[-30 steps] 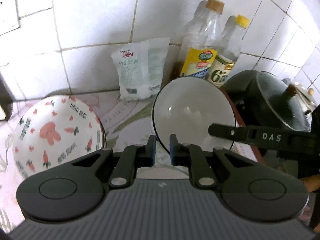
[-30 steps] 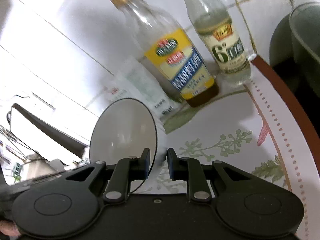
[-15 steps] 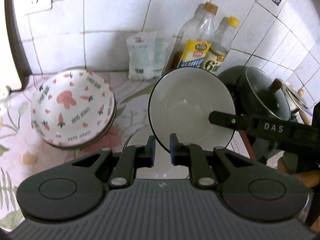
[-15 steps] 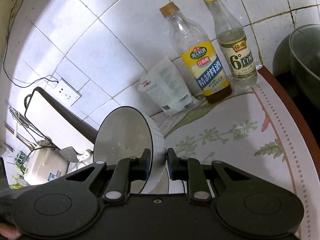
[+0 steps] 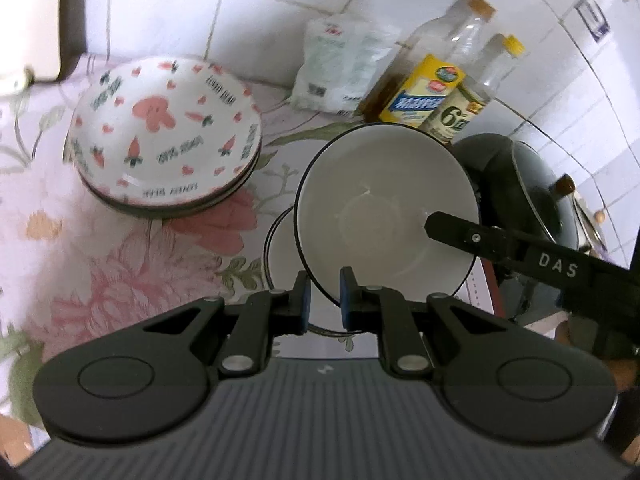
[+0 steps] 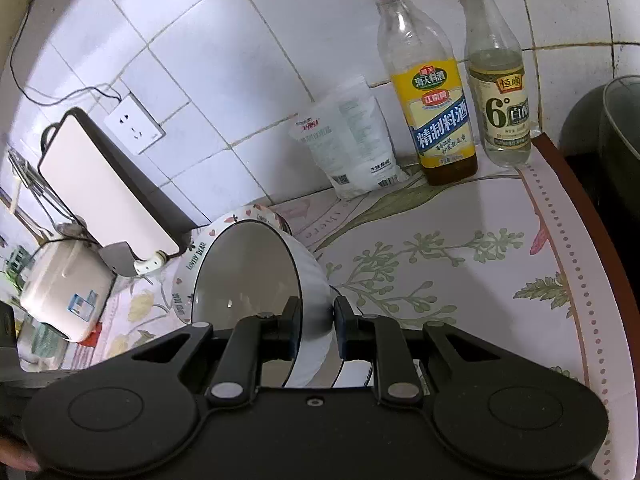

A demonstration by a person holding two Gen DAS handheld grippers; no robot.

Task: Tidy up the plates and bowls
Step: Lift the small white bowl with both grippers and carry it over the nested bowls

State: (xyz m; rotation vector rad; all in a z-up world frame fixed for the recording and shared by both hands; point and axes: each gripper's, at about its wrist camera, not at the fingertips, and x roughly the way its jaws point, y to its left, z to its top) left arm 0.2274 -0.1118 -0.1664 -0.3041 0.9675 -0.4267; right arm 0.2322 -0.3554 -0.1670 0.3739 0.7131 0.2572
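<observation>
I am carrying the white bowl, both grippers clamped on its rim: left gripper on the near edge, right gripper on the far side. Plain white inside, thin dark rim, tilted. Next, I judge, lower it onto the white dish just beneath, or the carrot-print bowls ahead-left.

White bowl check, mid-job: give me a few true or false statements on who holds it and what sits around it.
1. Both tools grip the white bowl. True: left tool and right tool each pinch its rim.
2. The patterned bowls sit alone, unstacked. False: they are stacked.
3. Another white dish lies under the held bowl. True.
4. The yellow-label bottle lies on its side. False: it stands upright against the wall.
</observation>
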